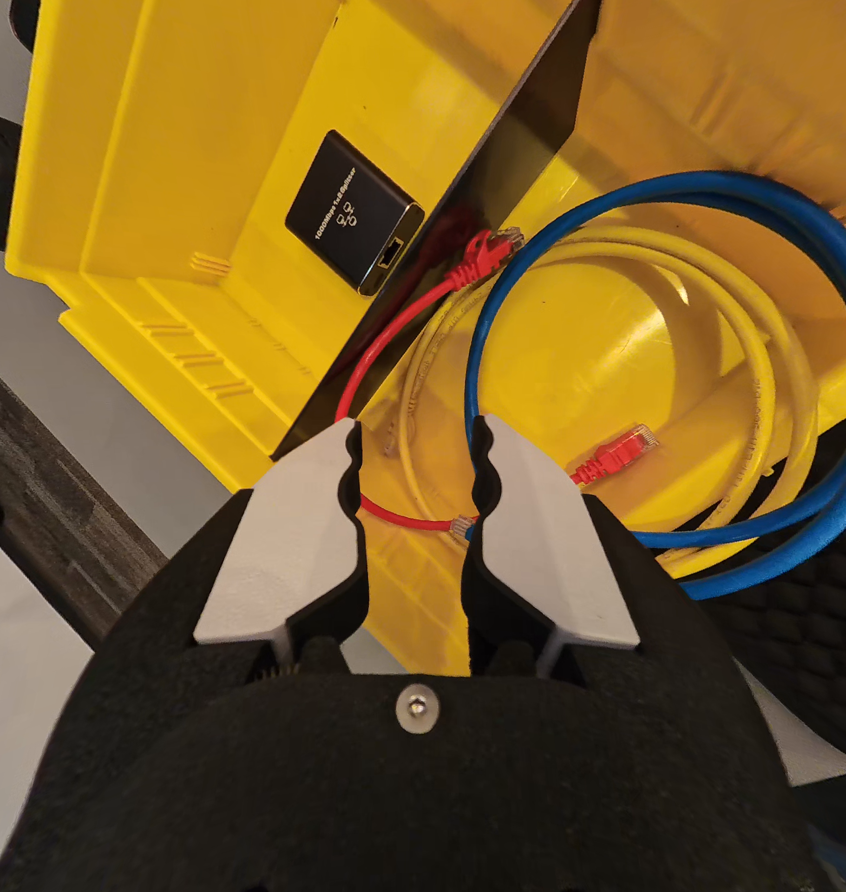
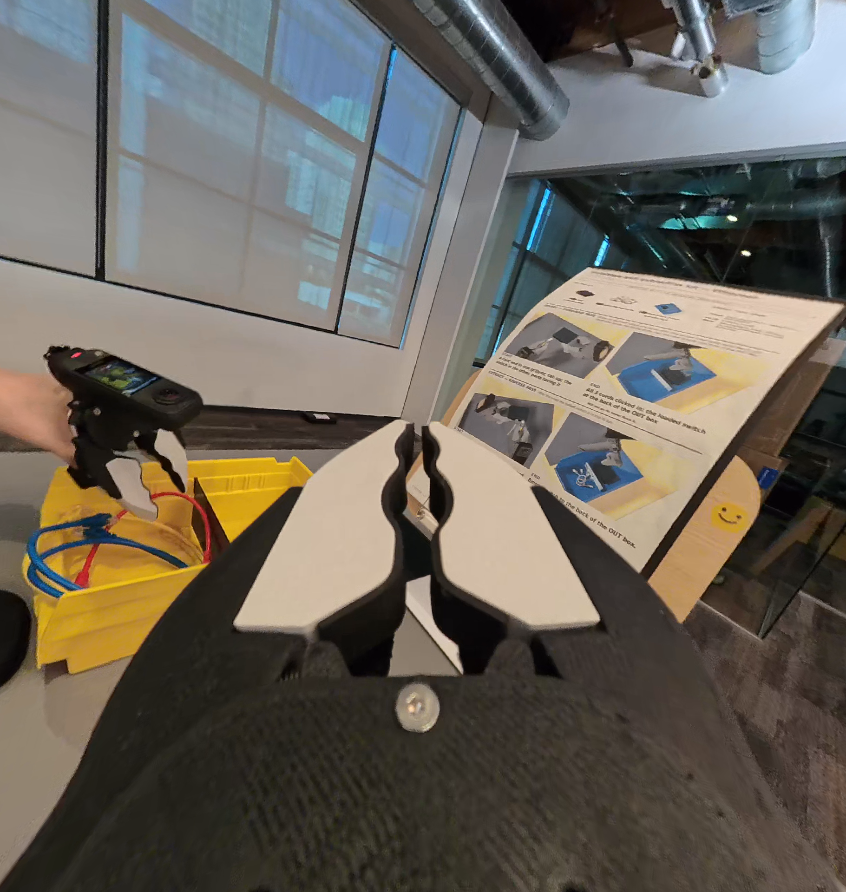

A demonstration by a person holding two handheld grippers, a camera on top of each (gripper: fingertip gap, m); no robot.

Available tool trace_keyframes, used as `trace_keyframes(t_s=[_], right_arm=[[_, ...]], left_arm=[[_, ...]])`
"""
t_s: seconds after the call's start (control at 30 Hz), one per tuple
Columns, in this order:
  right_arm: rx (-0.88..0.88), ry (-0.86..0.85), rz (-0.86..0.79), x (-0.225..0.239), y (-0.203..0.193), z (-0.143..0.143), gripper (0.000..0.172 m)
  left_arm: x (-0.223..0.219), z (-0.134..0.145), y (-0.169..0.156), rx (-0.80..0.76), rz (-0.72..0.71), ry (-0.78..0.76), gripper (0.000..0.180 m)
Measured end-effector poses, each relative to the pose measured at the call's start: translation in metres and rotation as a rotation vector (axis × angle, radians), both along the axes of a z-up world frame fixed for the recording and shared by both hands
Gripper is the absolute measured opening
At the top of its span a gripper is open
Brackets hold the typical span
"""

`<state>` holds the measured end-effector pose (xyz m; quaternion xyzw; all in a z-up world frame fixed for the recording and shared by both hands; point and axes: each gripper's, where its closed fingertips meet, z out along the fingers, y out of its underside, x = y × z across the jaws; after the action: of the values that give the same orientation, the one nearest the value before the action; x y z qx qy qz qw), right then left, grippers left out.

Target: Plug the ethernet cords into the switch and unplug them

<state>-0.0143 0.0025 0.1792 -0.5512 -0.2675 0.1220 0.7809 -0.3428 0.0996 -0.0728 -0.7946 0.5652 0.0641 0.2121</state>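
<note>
your left hand-held gripper [image 1: 416,434] hangs half-open and empty over the cord compartment of the yellow bin [image 1: 136,159], where the red cord [image 1: 363,371], yellow cord [image 1: 749,386] and blue cord [image 1: 478,347] lie coiled. a dark divider [image 1: 522,159] keeps them apart from the black switch [image 1: 353,212], which lies unplugged. your right hand-held gripper [image 2: 417,437], nearly closed on nothing, is raised clear of the bench [image 2: 39,743], likely leaving the pick to the left.

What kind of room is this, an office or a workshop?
Probably an office-like lab or demo space: big windows, bare ceiling ducts, and an instruction poster propped beside a yellow bin of network cables.
</note>
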Motion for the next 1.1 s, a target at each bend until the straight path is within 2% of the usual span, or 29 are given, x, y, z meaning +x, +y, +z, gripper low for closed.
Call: trace_keyframes(t_s=[0.1, 0.27, 0.37, 0.5, 0.6, 0.77, 0.87, 1.0, 1.1], right_arm=[[-0.004, -0.029, -0.005, -0.001, 0.001, -0.003, 0.004], [-0.039, -0.108, 0.018, -0.011, 0.004, -0.014, 0.012], [-0.074, -0.222, -0.069, -0.003, 0.008, -0.025, 0.019], [-0.206, -0.319, -0.215, 0.040, 0.012, -0.046, 0.028], [-0.280, -0.268, -0.258, 0.078, 0.009, -0.054, 0.029], [-0.348, -0.134, -0.325, 0.135, -0.002, -0.061, 0.036], [-0.387, -0.089, -0.372, 0.160, -0.005, -0.069, 0.039], [-0.429, -0.072, -0.420, 0.178, -0.003, -0.078, 0.040], [-0.458, -0.100, -0.451, 0.181, 0.003, -0.087, 0.041]], left_arm=[[0.003, 0.005, 0.004, 0.000, -0.003, -0.016, 0.043], [0.034, 0.033, 0.024, -0.084, 0.022, -0.160, 0.048], [0.047, 0.035, 0.047, -0.071, -0.108, -0.066, 0.054], [0.059, 0.015, 0.080, -0.016, -0.289, 0.098, 0.052], [0.068, -0.004, 0.089, -0.048, -0.402, 0.161, 0.050], [0.069, -0.035, 0.086, -0.179, -0.544, 0.227, 0.055], [0.062, -0.049, 0.080, -0.282, -0.584, 0.251, 0.062], [0.054, -0.060, 0.086, -0.305, -0.612, 0.290, 0.073], [0.056, -0.066, 0.089, -0.296, -0.646, 0.284, 0.069]])
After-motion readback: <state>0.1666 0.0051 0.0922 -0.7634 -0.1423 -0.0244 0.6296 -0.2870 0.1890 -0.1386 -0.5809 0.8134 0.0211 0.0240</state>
